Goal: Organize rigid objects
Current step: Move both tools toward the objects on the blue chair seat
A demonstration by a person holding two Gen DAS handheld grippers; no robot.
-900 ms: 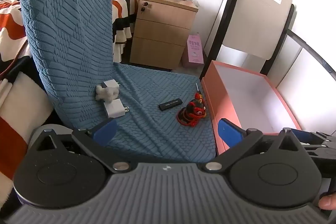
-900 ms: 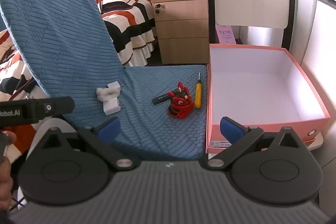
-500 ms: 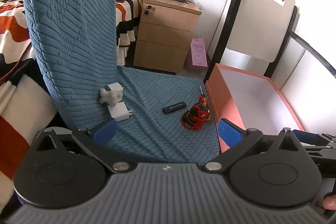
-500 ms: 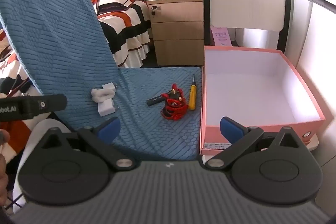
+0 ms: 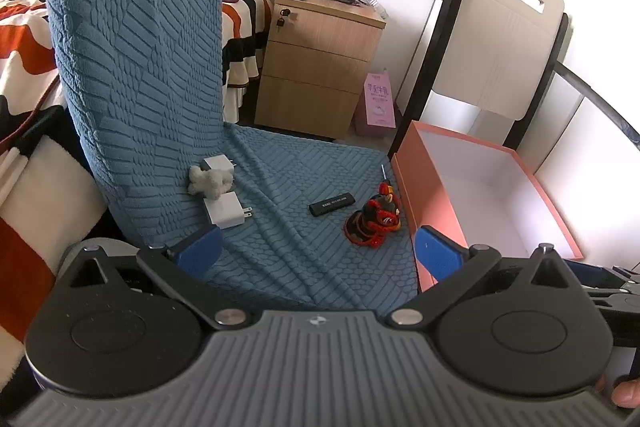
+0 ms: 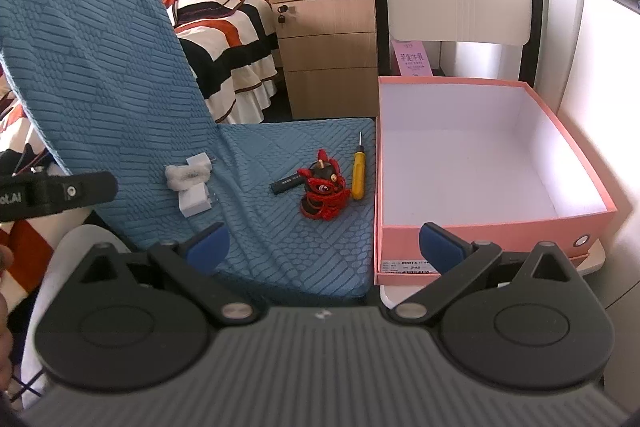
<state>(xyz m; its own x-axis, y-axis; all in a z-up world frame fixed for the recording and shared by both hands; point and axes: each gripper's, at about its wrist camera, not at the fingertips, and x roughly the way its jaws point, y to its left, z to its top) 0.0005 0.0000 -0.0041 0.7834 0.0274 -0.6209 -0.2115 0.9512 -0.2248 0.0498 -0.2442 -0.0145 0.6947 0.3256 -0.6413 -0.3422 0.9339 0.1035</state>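
So far nothing sorted: pink cardboard box (image 6: 472, 227) seen empty. Red lion figurine (image 6: 322, 193), yellow-handled screwdriver (image 6: 359, 177), black stick (image 6: 286, 183), white plug adapters (image 6: 194, 201) left on blue textured cushion (image 6: 280, 239). Left tongs (image 5: 318, 251), right tongs (image 6: 324, 245) spread wide, nothing gripped.

Blue textured chair cover (image 6: 280, 243) bearing two white chargers (image 6: 195, 202), fluffy toy (image 6: 186, 174), black stick (image 6: 286, 183), red lion figure (image 6: 324, 195), yellow screwdriver (image 6: 359, 175).

Pink cardboard box (image 6: 472, 239): white front label reads "245", line above partly hidden. Black handle of left gripper (image 6: 52, 193): "ol.AI" visible. Pink paper bag (image 6: 412, 59): Chinese characters, too small. Black stick (image 5: 332, 203): print illegible.
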